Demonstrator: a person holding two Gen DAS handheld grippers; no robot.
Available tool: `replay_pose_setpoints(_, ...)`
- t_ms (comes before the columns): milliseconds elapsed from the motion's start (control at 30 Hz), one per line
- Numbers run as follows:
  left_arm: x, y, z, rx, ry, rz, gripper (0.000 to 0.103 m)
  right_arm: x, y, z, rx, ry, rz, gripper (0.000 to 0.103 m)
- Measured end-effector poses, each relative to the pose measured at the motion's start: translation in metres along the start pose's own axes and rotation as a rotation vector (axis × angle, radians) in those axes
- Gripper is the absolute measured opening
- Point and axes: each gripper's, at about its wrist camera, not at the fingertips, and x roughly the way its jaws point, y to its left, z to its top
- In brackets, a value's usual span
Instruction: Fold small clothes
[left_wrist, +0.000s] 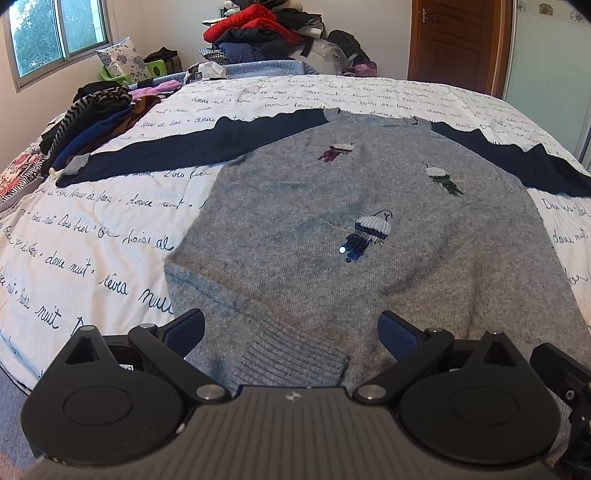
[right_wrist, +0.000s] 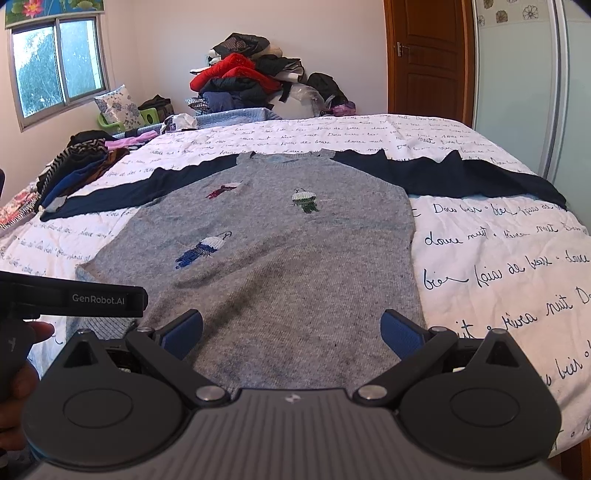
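Left wrist view: left tool (left_wrist: 291, 332) spread wide, holding nothing, poised over the near hem of the sweater (left_wrist: 354, 236). Sweater flat and face up on the bed (left_wrist: 110, 221), collar far, hem near, long axis straight ahead of the tool, navy sleeves (left_wrist: 177, 151) stretched out to both sides. Ribbed hem corner just between the blue pads (left_wrist: 186, 328), slightly rumpled. Right wrist view: right tool (right_wrist: 291, 332) likewise wide open and empty, over the hem toward the sweater's right edge; right sleeve (right_wrist: 461, 173) far ahead and to the right. Left tool's body (right_wrist: 74, 299) just beside, at the left. Each tool nearer its own hem corner; probably a hem grasp next, then a fold toward the collar.
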Motion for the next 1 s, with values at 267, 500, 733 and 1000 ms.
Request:
replay_pose_setpoints(267,0.006,0.001,0.027,-0.017,-0.057,0.005,0.099,0.005,-0.062,0.025,0.048,-0.168,-0.039,0.103)
replay_pose_setpoints(500,0.029,-0.006,0.052,-0.002,-0.037,0.004,0.099,0.046,-0.194,0.062,0.381,-0.206,-0.064,0.103)
replay_pose_setpoints(733,0.055,-0.026,0.069,0.021,-0.006,-0.025,0.099,0.089,-0.343,0.060,0.885,-0.294,-0.096,0.103)
replay_pose_setpoints(1000,0.081,-0.046,0.081,0.063,0.033,-0.028,0.099,0.133,-0.416,0.052,1.188,-0.410,-0.004,0.103)
